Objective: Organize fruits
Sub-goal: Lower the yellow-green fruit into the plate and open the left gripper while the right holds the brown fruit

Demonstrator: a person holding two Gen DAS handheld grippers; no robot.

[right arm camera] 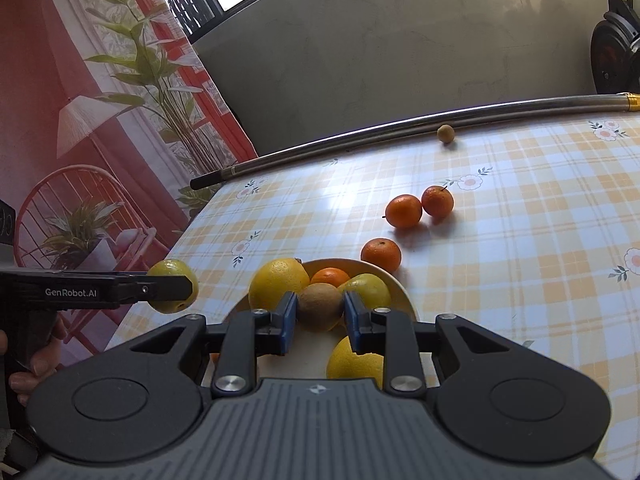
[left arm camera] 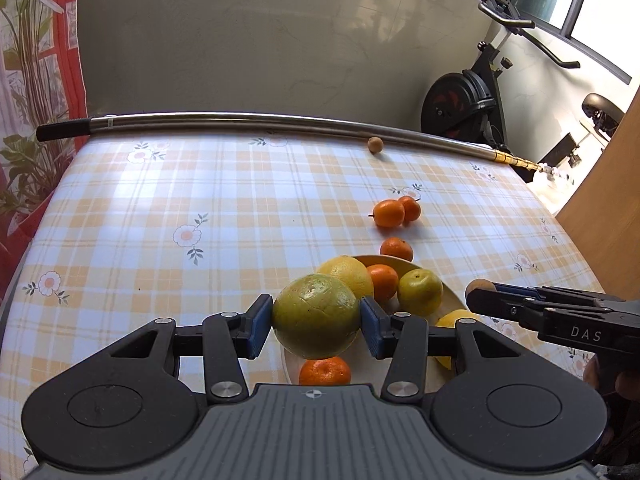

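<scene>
On tablecloth (right arm camera: 520, 240): three loose tangerines (right arm camera: 381, 255)

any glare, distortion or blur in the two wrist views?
Left wrist: sharp; fisheye bows the metal pole; soft sheen on the tablecloth; window top right blown out. Right wrist: sharp; pole also bowed; reddish wash over the curtain at the left edge.

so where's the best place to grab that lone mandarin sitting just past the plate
Grip the lone mandarin across its widest middle, coming from above. It is squat and round, and the plate rim sits close on its near side, leaving its left and right flanks free for the fingers.
</scene>
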